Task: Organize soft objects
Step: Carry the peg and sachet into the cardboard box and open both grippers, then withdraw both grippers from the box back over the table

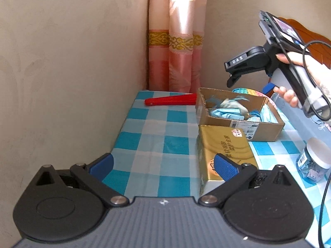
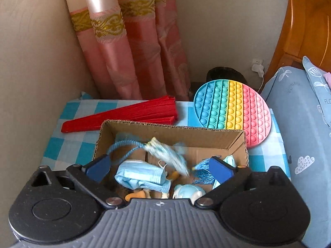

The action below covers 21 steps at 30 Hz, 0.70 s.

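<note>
**Both grippers open over the checkered table, soft items in the cardboard box**

Left wrist view: the left gripper (image 1: pixel 163 163) is hovering with its jaws spread wide and nothing between them but the blue-and-white checkered tablecloth (image 1: pixel 153 132). A gold tea box (image 1: pixel 225 146) is lying just beyond the right-hand finger, partly behind its blue pad. Farther ahead of that finger, the cardboard box (image 1: pixel 258 129) is sitting open, with pale blue face masks (image 1: pixel 224 112) and other soft blue items inside. A folded red fan (image 1: pixel 171 99) is lying well ahead of the jaws, touching the box's far left corner. Off to the right of the jaws, a clear jar (image 1: pixel 315 161) with a white lid is standing on the cloth. Above the box, a person's hand (image 1: pixel 298 78) is holding the right gripper (image 1: pixel 231 80); its jaw state is hard to read here.

Right wrist view: the right gripper (image 2: pixel 160 168) is pointing down into the cardboard box (image 2: pixel 165 129), jaws standing wide apart and gripping nothing. Between them a blurred bluish-white soft item (image 2: pixel 169 155) is lying or dropping, with a folded face mask (image 2: pixel 142 175) beneath it. A blue tassel (image 2: pixel 203 171) is touching the right-hand pad, and a blue cord (image 2: pixel 124 146) is looping ahead of the left-hand one. Beyond the box, the red fan (image 2: pixel 124 115) and a round rainbow pop-it toy (image 2: pixel 233 109) are lying on the table.
</note>
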Each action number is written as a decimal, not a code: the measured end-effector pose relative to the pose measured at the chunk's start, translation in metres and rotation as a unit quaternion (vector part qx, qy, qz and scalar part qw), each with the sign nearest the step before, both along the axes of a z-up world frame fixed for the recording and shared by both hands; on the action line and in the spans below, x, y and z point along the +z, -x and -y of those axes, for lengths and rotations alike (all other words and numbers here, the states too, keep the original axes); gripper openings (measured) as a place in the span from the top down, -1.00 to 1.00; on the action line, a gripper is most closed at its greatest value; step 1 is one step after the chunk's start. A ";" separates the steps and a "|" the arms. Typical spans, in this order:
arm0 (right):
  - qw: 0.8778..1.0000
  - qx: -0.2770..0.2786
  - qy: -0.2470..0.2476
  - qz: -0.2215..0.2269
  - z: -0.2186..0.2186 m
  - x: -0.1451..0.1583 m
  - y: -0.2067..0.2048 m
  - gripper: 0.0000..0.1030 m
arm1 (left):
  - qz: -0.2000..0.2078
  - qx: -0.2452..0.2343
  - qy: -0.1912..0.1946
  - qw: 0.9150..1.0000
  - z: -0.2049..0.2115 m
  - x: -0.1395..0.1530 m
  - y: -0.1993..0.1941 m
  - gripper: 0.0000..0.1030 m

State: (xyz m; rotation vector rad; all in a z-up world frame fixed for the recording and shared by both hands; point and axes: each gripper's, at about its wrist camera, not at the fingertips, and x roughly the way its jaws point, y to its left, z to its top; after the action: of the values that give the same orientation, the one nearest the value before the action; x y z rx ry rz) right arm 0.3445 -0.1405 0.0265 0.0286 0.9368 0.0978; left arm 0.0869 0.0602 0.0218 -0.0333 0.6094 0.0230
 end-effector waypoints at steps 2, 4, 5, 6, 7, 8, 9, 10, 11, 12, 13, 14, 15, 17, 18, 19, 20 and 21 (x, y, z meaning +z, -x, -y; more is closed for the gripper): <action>1.000 0.004 0.008 0.003 0.001 0.001 0.004 -1.00 | -0.001 0.001 0.003 1.000 -0.002 -0.001 0.000 -0.99; 1.000 0.013 0.011 0.008 0.001 0.003 0.011 -1.00 | -0.002 0.001 0.006 1.000 -0.003 -0.001 0.000 -0.99; 1.000 0.019 0.011 0.010 0.002 0.005 0.016 -1.00 | -0.003 0.001 0.003 1.000 -0.002 -0.001 0.000 -0.99; 1.000 0.022 0.012 0.012 0.003 0.006 0.021 -1.00 | -0.002 0.003 0.001 1.000 -0.002 -0.001 0.000 -0.99; 0.999 0.028 0.013 0.015 0.005 0.008 0.027 -1.00 | -0.002 0.005 -0.003 1.000 -0.001 -0.002 0.001 -0.99; 0.999 0.034 0.014 0.020 0.005 0.010 0.034 -1.00 | -0.002 0.006 -0.007 1.000 0.000 -0.002 0.001 -0.99; 0.999 0.041 0.015 0.025 0.006 0.012 0.041 -1.00 | -0.003 0.006 -0.009 1.000 0.000 -0.002 0.001 -0.99; 0.998 0.047 0.017 0.030 0.008 0.013 0.050 -1.00 | -0.004 0.006 -0.010 1.000 0.001 -0.002 0.001 -0.99; 0.998 0.055 0.018 0.033 0.009 0.015 0.058 -1.00 | -0.005 0.005 -0.009 1.000 0.001 -0.001 0.001 -0.99; 0.997 0.062 0.017 0.035 0.011 0.016 0.067 -1.00 | -0.004 0.004 -0.009 1.000 0.002 -0.001 0.002 -0.99; 0.997 0.070 0.015 0.038 0.013 0.016 0.077 -1.00 | -0.004 0.002 -0.009 1.000 0.002 -0.001 0.002 -0.99; 0.996 0.079 0.014 0.041 0.016 0.017 0.087 -1.00 | -0.004 0.001 -0.010 1.000 0.003 -0.001 0.003 -0.99; 0.995 0.086 0.012 0.044 0.018 0.016 0.096 -1.00 | -0.003 0.002 -0.011 1.000 0.003 0.000 0.004 -0.99; 0.994 0.099 0.010 0.043 0.023 0.013 0.115 -1.00 | -0.004 0.004 -0.013 1.000 0.005 0.000 0.005 -0.99; 0.994 0.106 0.009 0.040 0.026 0.010 0.125 -1.00 | -0.005 0.002 -0.014 1.000 0.005 -0.001 0.006 -0.99; 0.993 0.111 0.008 0.040 0.028 0.006 0.135 -1.00 | -0.006 0.000 -0.013 1.000 0.006 -0.001 0.006 -0.99; 0.992 0.116 0.009 0.042 0.030 0.003 0.144 -1.00 | -0.007 -0.002 -0.013 1.000 0.007 -0.001 0.007 -0.99; 0.991 0.123 0.014 0.043 0.031 -0.002 0.153 -1.00 | -0.008 -0.003 -0.015 1.000 0.008 -0.002 0.008 -0.99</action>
State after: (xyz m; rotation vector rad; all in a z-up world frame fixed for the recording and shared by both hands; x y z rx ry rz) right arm 0.1913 -0.1715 0.0245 -0.1167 0.8524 0.3108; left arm 0.0789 0.0521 0.0196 -0.0031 0.6246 0.0274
